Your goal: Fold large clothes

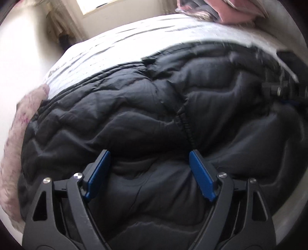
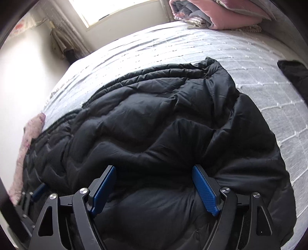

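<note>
A large black quilted puffer jacket lies spread on a bed with a white bedspread. It also fills the right wrist view. My left gripper is open, its blue pads just above the jacket near an elastic cuff seam. My right gripper is open over the jacket's near part. The right gripper's body shows at the right edge of the left wrist view. The left gripper's blue tip shows at lower left in the right wrist view.
Folded pink and grey bedding sits at the far end of the bed. A pinkish fuzzy cloth lies at the bed's left edge. A dark item lies at the right. A window and white wall stand beyond.
</note>
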The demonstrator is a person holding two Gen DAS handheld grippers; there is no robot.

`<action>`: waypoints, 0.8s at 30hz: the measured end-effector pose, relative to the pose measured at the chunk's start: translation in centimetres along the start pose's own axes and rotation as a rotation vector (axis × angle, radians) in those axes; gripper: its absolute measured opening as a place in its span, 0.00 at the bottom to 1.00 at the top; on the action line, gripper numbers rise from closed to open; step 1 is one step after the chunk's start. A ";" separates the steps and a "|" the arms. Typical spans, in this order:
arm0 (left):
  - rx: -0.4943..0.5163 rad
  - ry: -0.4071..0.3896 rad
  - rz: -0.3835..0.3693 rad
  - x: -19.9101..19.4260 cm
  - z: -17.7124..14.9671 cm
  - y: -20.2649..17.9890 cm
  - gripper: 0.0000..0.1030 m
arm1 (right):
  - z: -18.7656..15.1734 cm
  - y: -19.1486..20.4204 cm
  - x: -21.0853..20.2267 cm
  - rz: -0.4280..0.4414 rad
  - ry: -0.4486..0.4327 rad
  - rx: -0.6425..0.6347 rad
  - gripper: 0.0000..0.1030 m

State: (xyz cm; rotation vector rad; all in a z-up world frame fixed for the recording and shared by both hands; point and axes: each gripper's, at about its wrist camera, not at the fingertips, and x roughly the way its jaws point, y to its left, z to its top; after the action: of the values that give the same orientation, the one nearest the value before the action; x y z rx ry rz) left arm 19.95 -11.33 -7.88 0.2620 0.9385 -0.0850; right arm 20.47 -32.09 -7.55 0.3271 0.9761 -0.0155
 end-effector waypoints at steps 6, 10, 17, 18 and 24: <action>-0.038 -0.098 -0.021 -4.4 -2.0 1.6 0.81 | -0.4 -2.0 -4.9 0.051 -0.107 0.092 0.79; -0.054 -0.099 -0.036 -4.6 -2.3 2.6 0.81 | -2.1 -5.4 -8.1 0.056 -0.145 0.238 0.79; -0.064 -0.113 -0.066 -5.4 -2.9 2.4 0.81 | -7.2 -12.7 -12.2 -0.137 -0.206 0.490 0.79; -0.064 -0.114 -0.064 -5.5 -2.9 2.4 0.81 | -8.1 -13.7 -12.1 -0.127 -0.197 0.538 0.79; -0.110 -0.127 -0.076 -5.8 -2.6 2.6 0.81 | -9.4 -14.8 -8.4 -0.005 -0.040 0.621 0.79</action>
State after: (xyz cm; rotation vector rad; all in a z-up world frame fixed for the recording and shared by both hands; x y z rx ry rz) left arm 14.95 -8.41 -4.16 0.1179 0.8235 -0.1182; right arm 5.75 -44.66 -9.46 0.8904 0.9157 -0.3335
